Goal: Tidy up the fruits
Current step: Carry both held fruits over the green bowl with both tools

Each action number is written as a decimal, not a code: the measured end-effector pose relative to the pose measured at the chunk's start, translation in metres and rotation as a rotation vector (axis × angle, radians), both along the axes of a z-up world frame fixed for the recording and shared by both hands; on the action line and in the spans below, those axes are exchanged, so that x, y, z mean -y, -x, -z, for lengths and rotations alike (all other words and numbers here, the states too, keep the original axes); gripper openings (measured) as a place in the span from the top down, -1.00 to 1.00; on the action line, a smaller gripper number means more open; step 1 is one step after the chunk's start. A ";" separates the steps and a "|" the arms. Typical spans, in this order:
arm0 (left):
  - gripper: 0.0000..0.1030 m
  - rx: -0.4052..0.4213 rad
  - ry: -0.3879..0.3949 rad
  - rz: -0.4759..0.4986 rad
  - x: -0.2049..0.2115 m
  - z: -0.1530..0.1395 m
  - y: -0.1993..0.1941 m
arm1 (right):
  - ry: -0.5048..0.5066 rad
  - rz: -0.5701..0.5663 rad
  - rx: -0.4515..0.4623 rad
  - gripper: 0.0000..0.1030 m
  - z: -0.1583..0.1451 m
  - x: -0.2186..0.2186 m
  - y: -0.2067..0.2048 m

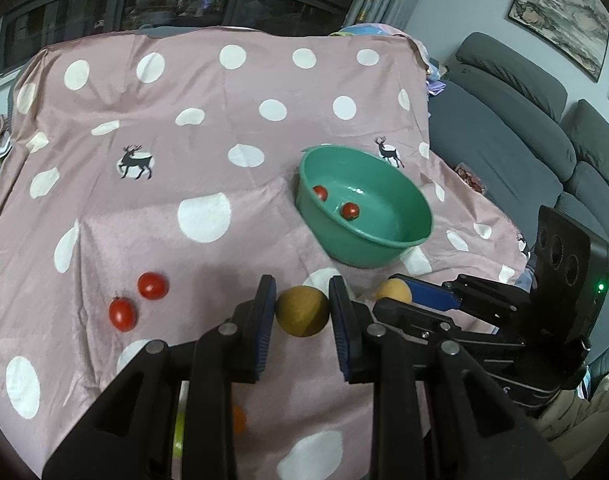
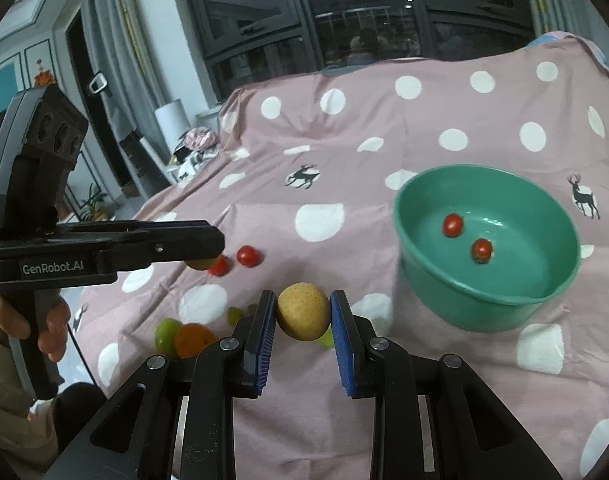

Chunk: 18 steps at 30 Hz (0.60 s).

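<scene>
My left gripper (image 1: 302, 310) is shut on a round tan fruit (image 1: 301, 311), held above the pink dotted cloth (image 1: 184, 152). My right gripper (image 2: 303, 312) is shut on a second tan fruit (image 2: 303, 311); it also shows in the left wrist view (image 1: 393, 290). A green bowl (image 1: 384, 240) (image 2: 544, 280) holds two cherry tomatoes (image 1: 350, 211) (image 2: 481, 249). Two more tomatoes (image 1: 152, 285) (image 2: 248, 256) lie on the cloth left of my left gripper. A green lime (image 2: 166, 334), an orange (image 2: 192, 339) and small green grapes (image 2: 235, 313) lie near the front.
A grey sofa (image 1: 524, 128) stands to the right of the covered table. Dark windows (image 2: 344, 20) are behind it. The other gripper's body (image 2: 44, 240) and the hand holding it are at the left of the right wrist view.
</scene>
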<state>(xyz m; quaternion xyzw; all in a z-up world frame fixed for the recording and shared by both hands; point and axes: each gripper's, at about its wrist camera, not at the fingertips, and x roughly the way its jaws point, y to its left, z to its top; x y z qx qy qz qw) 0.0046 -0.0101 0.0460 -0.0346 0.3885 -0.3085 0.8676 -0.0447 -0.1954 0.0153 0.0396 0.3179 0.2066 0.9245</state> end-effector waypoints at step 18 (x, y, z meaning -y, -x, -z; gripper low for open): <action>0.48 0.031 0.021 0.125 0.071 -0.007 -0.041 | -0.059 0.191 0.034 0.43 -0.001 0.079 -0.025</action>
